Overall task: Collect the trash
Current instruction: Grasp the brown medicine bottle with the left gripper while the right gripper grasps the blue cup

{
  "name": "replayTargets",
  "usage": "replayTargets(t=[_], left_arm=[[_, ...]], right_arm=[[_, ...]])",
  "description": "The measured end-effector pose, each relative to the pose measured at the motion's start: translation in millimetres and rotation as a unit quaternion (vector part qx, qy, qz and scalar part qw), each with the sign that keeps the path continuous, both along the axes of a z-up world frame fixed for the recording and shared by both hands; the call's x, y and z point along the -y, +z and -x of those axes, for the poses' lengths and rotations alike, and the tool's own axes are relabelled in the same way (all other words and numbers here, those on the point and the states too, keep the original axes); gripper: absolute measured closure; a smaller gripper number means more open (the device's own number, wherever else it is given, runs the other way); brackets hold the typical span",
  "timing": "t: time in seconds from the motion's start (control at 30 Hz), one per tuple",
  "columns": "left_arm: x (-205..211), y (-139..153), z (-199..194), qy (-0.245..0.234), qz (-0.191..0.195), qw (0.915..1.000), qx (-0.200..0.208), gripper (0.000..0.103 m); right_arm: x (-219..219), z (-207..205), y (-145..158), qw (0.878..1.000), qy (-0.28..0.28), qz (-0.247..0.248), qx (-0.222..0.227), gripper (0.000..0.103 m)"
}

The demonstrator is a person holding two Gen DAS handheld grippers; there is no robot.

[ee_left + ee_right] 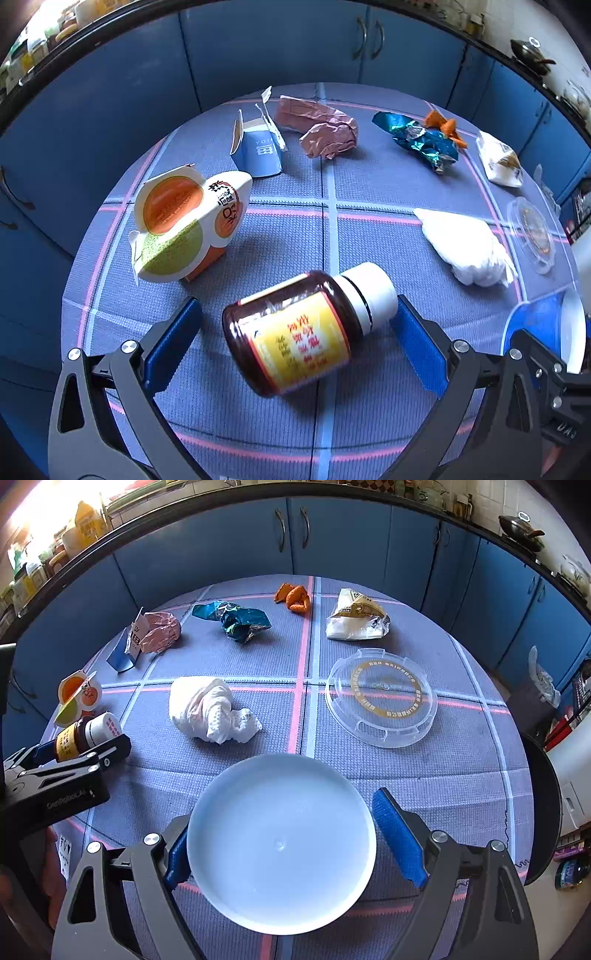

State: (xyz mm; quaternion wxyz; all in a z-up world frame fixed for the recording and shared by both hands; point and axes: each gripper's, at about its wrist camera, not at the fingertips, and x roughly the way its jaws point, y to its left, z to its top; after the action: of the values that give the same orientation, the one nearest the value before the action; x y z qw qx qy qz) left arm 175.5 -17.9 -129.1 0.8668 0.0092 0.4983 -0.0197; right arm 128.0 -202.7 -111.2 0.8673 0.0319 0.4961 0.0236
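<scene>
Trash scattered on the checked table (pixel 406 775)

Left tongs (pixel 295 332) released, straddling the brown medicine bottle (pixel 295 332); right tongs (pixel 280 834) spread wide around the white plate (pixel 280 842), the right pad clear of its rim.

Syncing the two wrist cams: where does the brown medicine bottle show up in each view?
Left wrist: brown medicine bottle low centre, lying on its side between the left gripper's open pads.
Right wrist: same bottle at the far left edge, mid-height, behind the left gripper.
Shared landmark: crumpled white tissue, right of the bottle in both.
</scene>
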Motion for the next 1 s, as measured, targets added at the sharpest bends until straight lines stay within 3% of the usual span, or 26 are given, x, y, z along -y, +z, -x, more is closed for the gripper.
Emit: replayTargets(t=[0.2, 0.27, 0.3, 0.37, 0.57, 1.0], left_arm=[[0, 1, -2, 0.027, 0.015, 0.9995, 0.001, 0.004], [-2, 4, 3, 0.034, 0.023, 0.9991, 0.005, 0.005], [-3, 5, 5, 0.036, 0.026, 0.9990, 0.007, 0.008], [-4, 8, 8, 0.034, 0.032, 0.9989, 0.006, 0.027], [-1, 14, 18, 0.031, 0.034, 0.9989, 0.008, 0.026], [25, 56, 49, 0.004, 0.022, 0.9983, 0.055, 0.026]], right_arm=[[1, 2, -1, 1.000, 0.002, 0.001, 0.006, 0.021], [0, 5, 1, 1.000, 0.003, 0.001, 0.015, 0.030], [0, 6, 2, 1.000, 0.005, 0.004, 0.017, 0.030], [-3, 9, 4, 1.000, 0.008, 0.016, 0.025, 0.030], [-7, 22, 14, 0.998, 0.016, 0.031, 0.053, 0.030], [13, 47, 47, 0.995, -0.002, 0.025, 0.095, 0.030]])
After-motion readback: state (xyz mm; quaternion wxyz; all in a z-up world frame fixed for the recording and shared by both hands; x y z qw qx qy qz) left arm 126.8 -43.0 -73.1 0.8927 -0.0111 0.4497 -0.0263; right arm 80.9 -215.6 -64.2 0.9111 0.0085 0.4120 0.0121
